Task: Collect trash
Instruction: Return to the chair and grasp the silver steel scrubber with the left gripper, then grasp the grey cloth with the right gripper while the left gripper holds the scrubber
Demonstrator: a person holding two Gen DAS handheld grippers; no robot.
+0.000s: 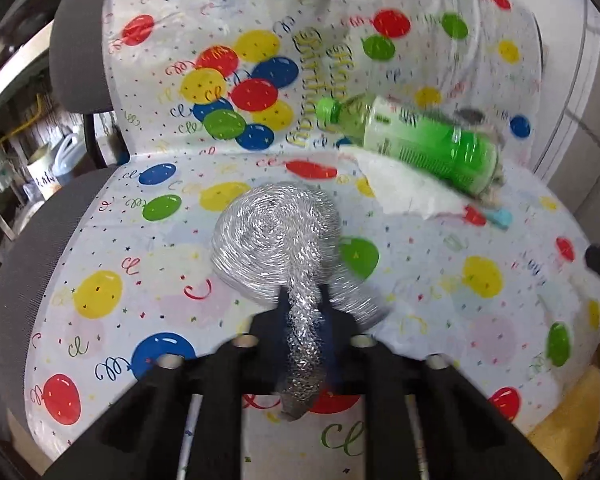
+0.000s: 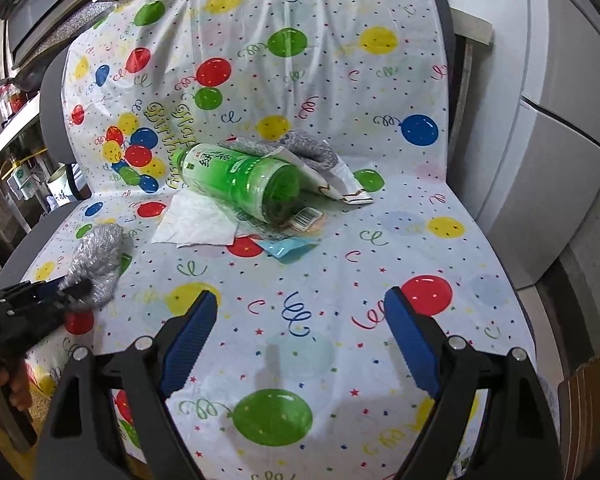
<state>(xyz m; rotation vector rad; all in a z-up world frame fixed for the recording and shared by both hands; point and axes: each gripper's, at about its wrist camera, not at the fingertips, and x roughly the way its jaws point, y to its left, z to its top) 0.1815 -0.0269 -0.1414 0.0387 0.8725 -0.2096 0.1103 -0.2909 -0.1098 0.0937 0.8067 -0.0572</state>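
a chair point(image 2: 452, 20) draped in a balloon-print cover point(image 2: 340, 240) holds litter: green bottle point(image 2: 244, 184), white napkin point(image 2: 196, 224), silver scouring pad point(image 1: 276, 236) near the seat's left edge. the left tool point(image 1: 304, 320) is clamped on the pad's tail; lift straight up, keeping the pinch firm. the right tool point(image 2: 300, 336) gapes wide, empty, above the seat.

Balloon-print plastic chair cover point(image 2: 380, 92) reads "Happy Birthday" in yellow script near its left edge. Clear green plastic bottle point(image 2: 240, 178) carries Chinese label characters, barcode beside its base; both too small to read.
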